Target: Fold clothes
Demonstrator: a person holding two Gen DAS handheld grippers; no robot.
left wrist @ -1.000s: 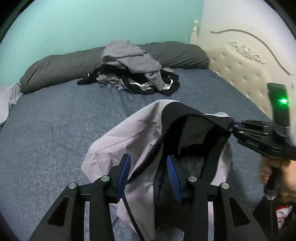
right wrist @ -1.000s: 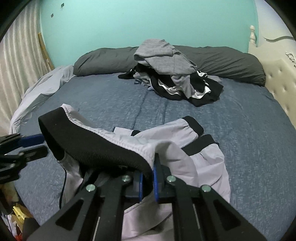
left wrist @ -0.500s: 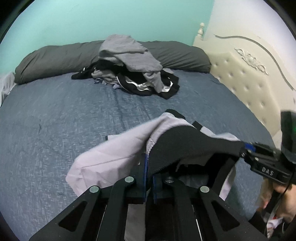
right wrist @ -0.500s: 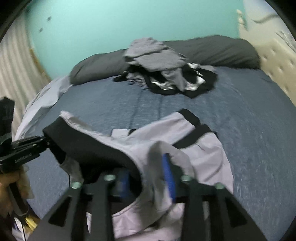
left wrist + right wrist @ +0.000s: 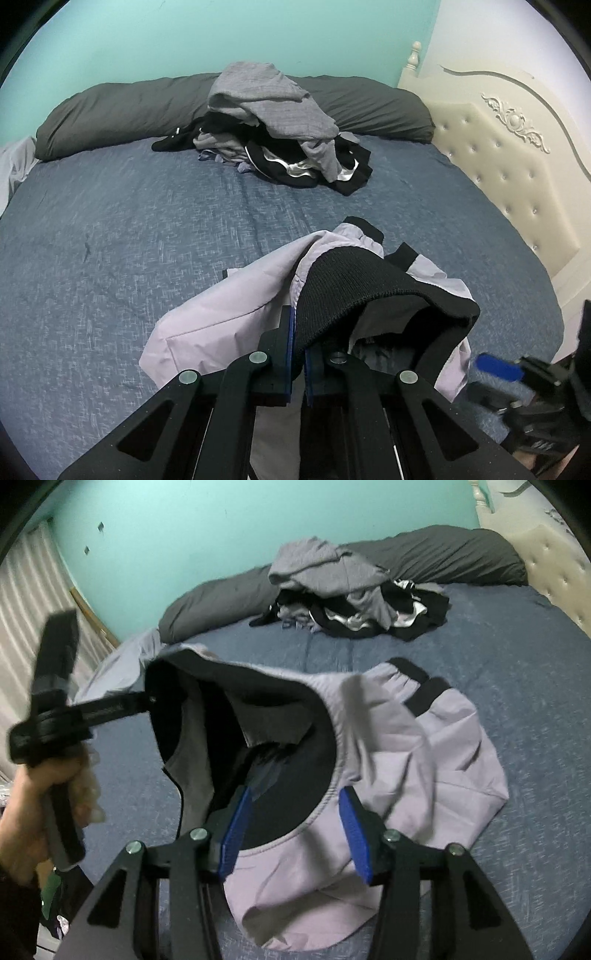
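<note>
The left gripper (image 5: 298,341) is clamping its fingers together on the black ribbed band (image 5: 354,280) of the lilac jacket (image 5: 424,746), which is lying at the near edge of the bed (image 5: 129,240) with its band end lifted. The right gripper (image 5: 295,830) is hovering over the jacket with fingers (image 5: 354,830) wide apart, gripping nothing. Open blue bedding is lying to the left and beyond, up to the clothes pile (image 5: 273,129) resting against the grey bolster (image 5: 110,107). The cream headboard (image 5: 509,166) is bounding the right side. White lettering on the grippers is too blurred to read.
</note>
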